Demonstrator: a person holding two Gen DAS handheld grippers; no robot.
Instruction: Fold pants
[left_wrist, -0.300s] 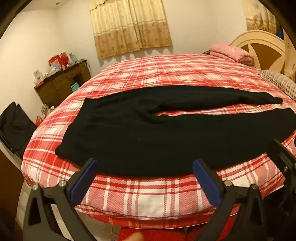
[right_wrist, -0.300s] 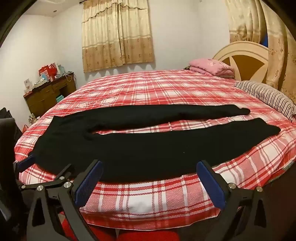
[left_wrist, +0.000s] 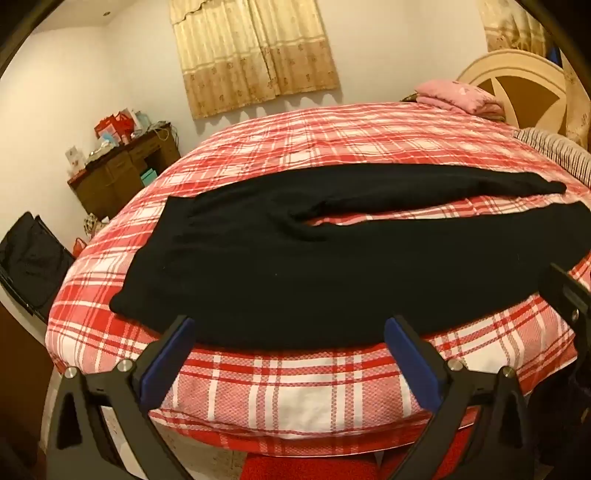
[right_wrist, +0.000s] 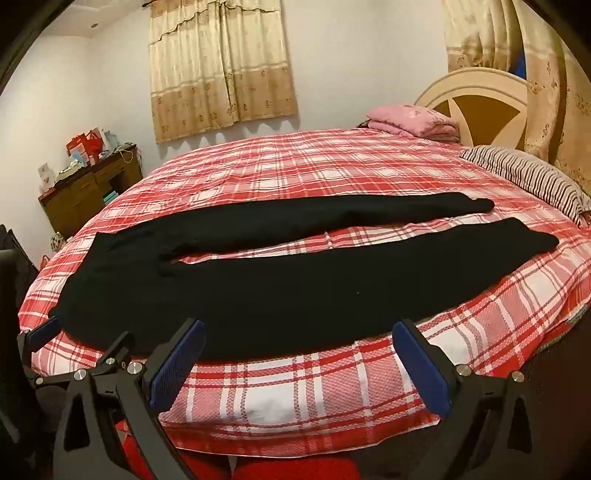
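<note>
Nearest, the left gripper is seen released, its blue pads spread wide with nothing between them, poised above the near edge of the bed just short of the pants. The right gripper is likewise held wide apart and empty, over the same near edge of the red and white plaid cover. The black pants are laid flat across the bed (waist to the left, legs running to the right), the near leg lying along the near edge and the far leg spread apart from it, with a strip of plaid showing between them. Farther right, a striped pillow is seen, and a folded pink blanket beside the headboard. At far left a wooden dresser stands against the wall, under curtains
</note>
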